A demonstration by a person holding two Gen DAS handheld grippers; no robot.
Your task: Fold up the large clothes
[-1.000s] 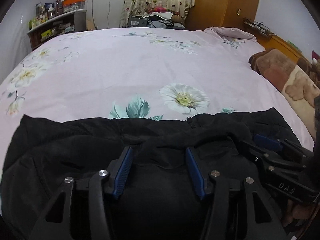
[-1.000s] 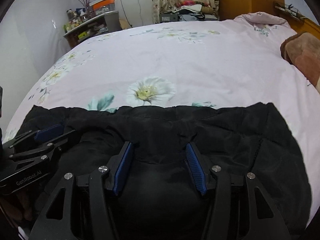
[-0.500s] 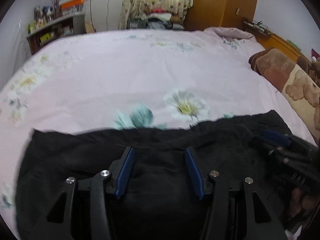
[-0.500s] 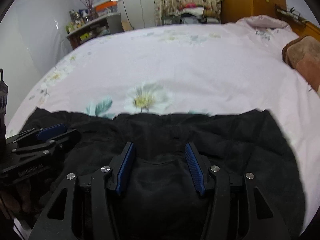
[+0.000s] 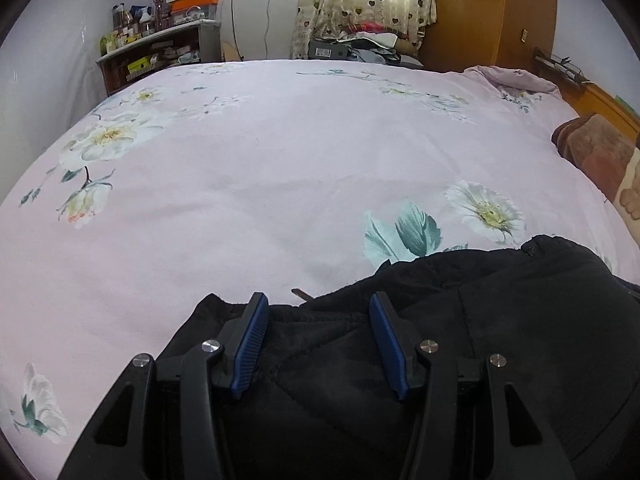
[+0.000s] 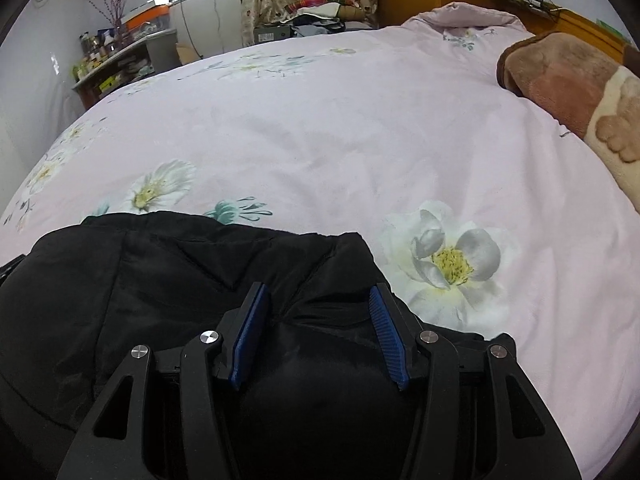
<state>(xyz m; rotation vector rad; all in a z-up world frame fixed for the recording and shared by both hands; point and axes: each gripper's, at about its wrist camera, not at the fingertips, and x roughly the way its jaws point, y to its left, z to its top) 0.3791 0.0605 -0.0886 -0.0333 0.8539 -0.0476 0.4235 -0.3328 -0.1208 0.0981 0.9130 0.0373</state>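
A black padded jacket (image 5: 520,320) lies on the near part of a pink flowered bed cover (image 5: 280,160). In the left wrist view my left gripper (image 5: 316,320) sits at the jacket's left edge, with a thick fold of black fabric held between its blue pads. In the right wrist view the jacket (image 6: 160,280) spreads to the left. My right gripper (image 6: 318,308) is at its right edge, and puffed fabric bulges between the pads, with creases running out from them. Neither gripper shows in the other's view.
The bed cover (image 6: 360,140) stretches far ahead of both grippers. A brown plush blanket (image 6: 560,76) lies along the right side. Beyond the bed stand a cluttered shelf (image 5: 152,52), a pile of clothes under the curtain and a wooden wardrobe (image 5: 480,8).
The grippers have drawn apart, left one leftward, right one rightward, and each has left the other's view. The jacket now ends at each gripper's outer side instead of spreading past it.
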